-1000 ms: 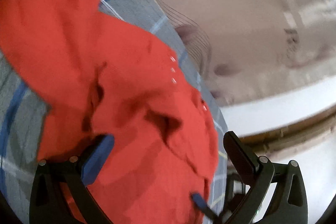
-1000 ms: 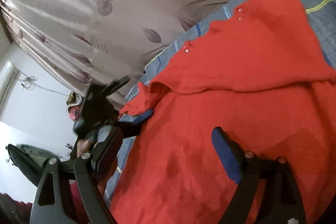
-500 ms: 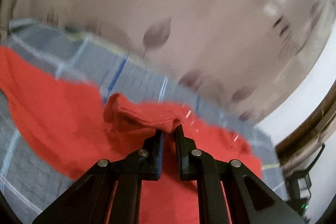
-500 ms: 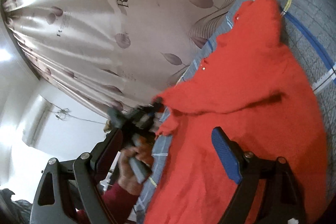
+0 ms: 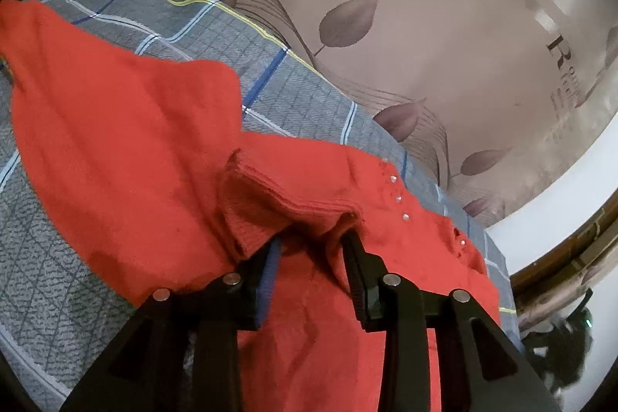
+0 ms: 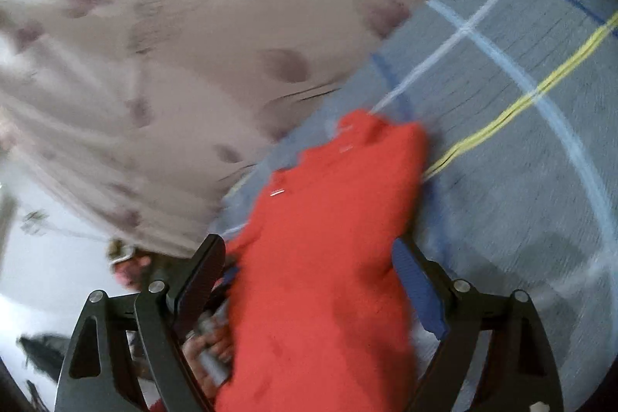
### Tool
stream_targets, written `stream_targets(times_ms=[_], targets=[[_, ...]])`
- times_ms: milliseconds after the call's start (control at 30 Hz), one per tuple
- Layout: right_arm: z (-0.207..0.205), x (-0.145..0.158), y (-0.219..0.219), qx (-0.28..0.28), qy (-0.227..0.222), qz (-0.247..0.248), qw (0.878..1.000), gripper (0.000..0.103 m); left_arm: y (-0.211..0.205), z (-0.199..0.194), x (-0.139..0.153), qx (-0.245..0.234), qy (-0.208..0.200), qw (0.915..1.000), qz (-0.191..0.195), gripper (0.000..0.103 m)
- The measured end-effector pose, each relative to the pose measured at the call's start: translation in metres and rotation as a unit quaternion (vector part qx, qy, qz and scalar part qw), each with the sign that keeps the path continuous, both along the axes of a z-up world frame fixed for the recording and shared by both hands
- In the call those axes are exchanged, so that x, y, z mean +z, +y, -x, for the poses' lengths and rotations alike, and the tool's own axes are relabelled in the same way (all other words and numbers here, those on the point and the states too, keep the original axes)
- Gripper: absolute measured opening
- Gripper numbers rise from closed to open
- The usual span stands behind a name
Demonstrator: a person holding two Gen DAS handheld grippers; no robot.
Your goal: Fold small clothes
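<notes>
A small red knit garment [image 5: 127, 149] with small studs lies on a grey plaid bedspread [image 5: 293, 91]. My left gripper [image 5: 311, 244] has its jaws partly apart under a folded ribbed edge [image 5: 293, 195] of the garment, which drapes over the fingertips. In the blurred right wrist view the garment [image 6: 328, 238] runs between the fingers of my right gripper [image 6: 309, 257], which is open wide and not clamped on it. The hand with the other gripper shows at lower left there.
A beige curtain [image 5: 405, 6] with leaf prints hangs behind the bed. The bedspread [image 6: 521, 103] stretches to the right in the right wrist view. A white wall and a wooden frame [image 5: 560, 246] are at the right.
The left gripper closed on the garment's edge, lifted it, and its jaws have now parted. The right gripper stayed open and swung fast, so the garment now lies between its fingers.
</notes>
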State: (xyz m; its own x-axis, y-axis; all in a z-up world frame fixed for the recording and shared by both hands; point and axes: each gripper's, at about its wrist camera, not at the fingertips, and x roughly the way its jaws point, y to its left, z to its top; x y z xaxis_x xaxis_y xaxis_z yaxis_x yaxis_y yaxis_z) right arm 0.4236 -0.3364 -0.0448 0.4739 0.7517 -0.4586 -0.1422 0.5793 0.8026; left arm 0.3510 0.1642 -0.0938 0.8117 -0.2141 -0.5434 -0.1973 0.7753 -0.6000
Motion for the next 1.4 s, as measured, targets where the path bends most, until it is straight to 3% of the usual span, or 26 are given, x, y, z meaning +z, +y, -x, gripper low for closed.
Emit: stream_targets(times_ms=[133,167,200,233,267,400,500,633,733,767,900,1000,1067,1100,1167,1300,1400], targets=[[-0.044,-0.014,0.007,0.008,0.031,0.034,0.999,0.085,0.0,-0.002,0.0,-0.001,-0.009,0.9999,0.007,0.044],[-0.052,-0.021,0.012,0.018,0.041,0.035,0.998,0.07,0.0,-0.001,0.001,-0.002,-0.01,0.9999,0.006,0.046],[-0.058,-0.026,0.016,0.025,0.049,0.045,0.997,0.034,0.0,-0.001,0.001,-0.002,-0.011,0.9999,0.005,0.047],[-0.063,-0.031,0.021,0.028,0.06,0.069,0.995,0.016,-0.001,0.0,0.002,-0.003,-0.012,0.9999,0.003,0.049],[-0.067,-0.034,0.022,0.024,0.063,0.085,0.994,0.009,-0.001,0.0,0.002,-0.003,-0.013,0.9999,0.002,0.05],[-0.063,-0.002,0.023,-0.001,-0.017,0.179,0.984,0.006,-0.002,0.001,0.003,-0.002,-0.015,0.9999,-0.002,0.053],[-0.072,-0.012,0.022,-0.006,-0.008,0.268,0.963,0.005,-0.004,0.0,0.004,-0.004,-0.013,0.9999,-0.007,0.055],[-0.071,-0.02,0.002,0.002,-0.014,0.183,0.983,0.008,-0.004,0.0,0.004,-0.003,-0.011,0.9999,-0.009,0.055],[-0.062,-0.021,-0.019,-0.033,-0.004,0.114,0.993,0.025,-0.005,0.0,0.004,-0.003,-0.01,0.9999,-0.01,0.055],[-0.057,-0.019,-0.025,-0.046,-0.005,0.102,0.994,0.034,-0.004,0.0,0.004,-0.003,-0.01,0.9999,-0.009,0.055],[-0.012,0.004,-0.022,-0.039,-0.048,0.098,0.993,0.035,-0.005,0.0,0.004,-0.003,-0.01,0.9999,-0.008,0.055],[0.017,0.019,0.018,0.01,-0.074,0.179,0.981,0.035,-0.005,0.0,0.004,-0.004,-0.01,0.9999,-0.008,0.057],[0.033,0.017,0.044,0.049,-0.086,0.257,0.961,0.035,-0.005,0.001,0.004,0.0,-0.012,0.9999,-0.009,0.057],[0.038,0.01,0.059,0.065,-0.086,0.317,0.942,0.032,-0.005,0.002,0.005,0.004,-0.013,0.9999,-0.011,0.057],[0.041,-0.003,0.064,0.066,-0.073,0.375,0.922,0.03,-0.003,0.005,0.005,0.018,-0.017,0.9996,-0.012,0.057],[0.046,0.002,0.055,0.051,-0.075,0.382,0.92,0.03,-0.002,0.009,0.006,0.034,-0.021,0.9991,-0.017,0.057],[0.047,0.013,0.053,0.027,-0.065,0.365,0.928,0.033,-0.001,0.009,0.008,0.037,-0.021,0.9989,-0.02,0.057]])
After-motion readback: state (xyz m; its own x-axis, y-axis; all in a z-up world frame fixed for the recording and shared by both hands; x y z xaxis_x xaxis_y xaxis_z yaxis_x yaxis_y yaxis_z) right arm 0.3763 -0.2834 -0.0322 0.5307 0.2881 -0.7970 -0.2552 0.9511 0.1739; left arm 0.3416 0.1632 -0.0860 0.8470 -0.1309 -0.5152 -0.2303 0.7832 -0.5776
